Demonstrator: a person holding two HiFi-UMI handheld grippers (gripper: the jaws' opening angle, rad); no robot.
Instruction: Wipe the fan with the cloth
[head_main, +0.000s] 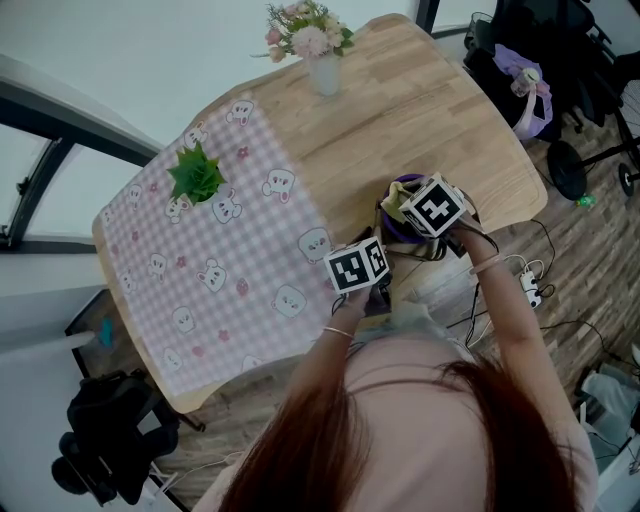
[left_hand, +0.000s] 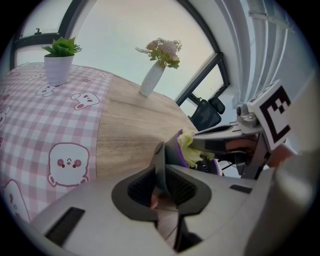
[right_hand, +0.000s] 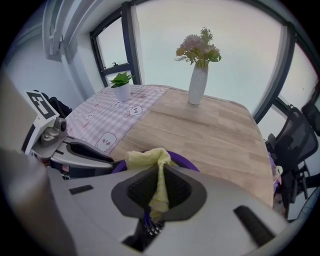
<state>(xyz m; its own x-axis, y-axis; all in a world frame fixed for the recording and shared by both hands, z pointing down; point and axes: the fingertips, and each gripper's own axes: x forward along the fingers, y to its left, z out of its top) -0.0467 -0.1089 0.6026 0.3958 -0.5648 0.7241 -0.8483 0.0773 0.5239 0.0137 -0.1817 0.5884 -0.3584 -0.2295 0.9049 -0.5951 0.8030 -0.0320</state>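
Seen from above, a wooden desk (head_main: 420, 110) carries a pink checked tablecloth (head_main: 200, 290) printed with cartoon animals on its left half. A small potted plant (head_main: 196, 176) stands on the tablecloth. Further right, at the far edge, is a white vase of flowers (head_main: 322, 60). The person (head_main: 420, 440) fills the bottom of the head view and hides the near edge of the desk.

The left tool (left_hand: 161, 175) is closed on a thin, dark upright part of the fan (left_hand: 171, 146). Which part it is cannot be made out. The fan sits at the near right edge of the desk, between the two tools. Only a dark purple curved rim shows, and the tools cover the rest. The right tool (right_hand: 160, 185) is clamped on a pale yellow cloth (right_hand: 145, 157), which bunches up over the fan's rim.
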